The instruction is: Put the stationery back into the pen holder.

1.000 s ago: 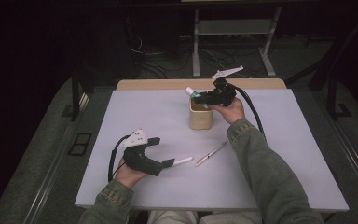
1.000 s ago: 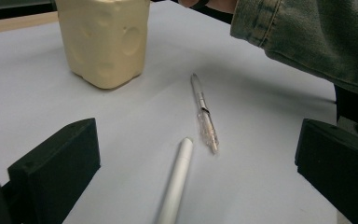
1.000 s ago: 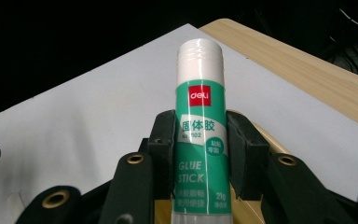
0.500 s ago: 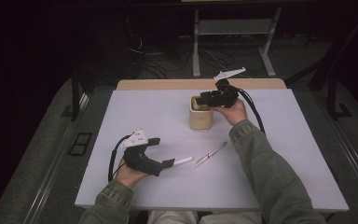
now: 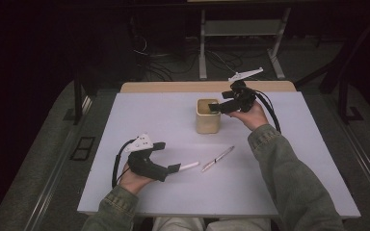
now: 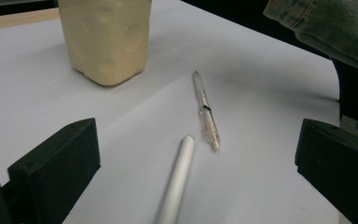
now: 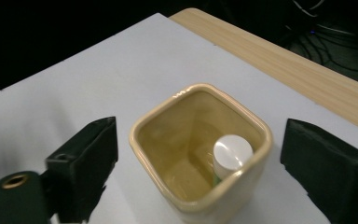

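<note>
Since 1.0 s ago the right gripper (image 5: 214,107) has let go of the white-capped tube (image 7: 232,154), which now stands inside the cream cup (image 5: 207,116), leaning in one corner; the gripper has drawn back slightly toward the upper right of the high view and hovers just over the cup's rim, its jaws wide apart and empty. The left gripper (image 5: 173,168) has stayed in the lower left of the worktop (image 5: 279,192), jaws spread wide and gripping nothing, pointing at the white pen (image 6: 177,179) and the clear pen (image 6: 205,112), which lie side by side, close but apart. Bare worktop lies open at the far left, along the right edge and near the bottom edge.
</note>
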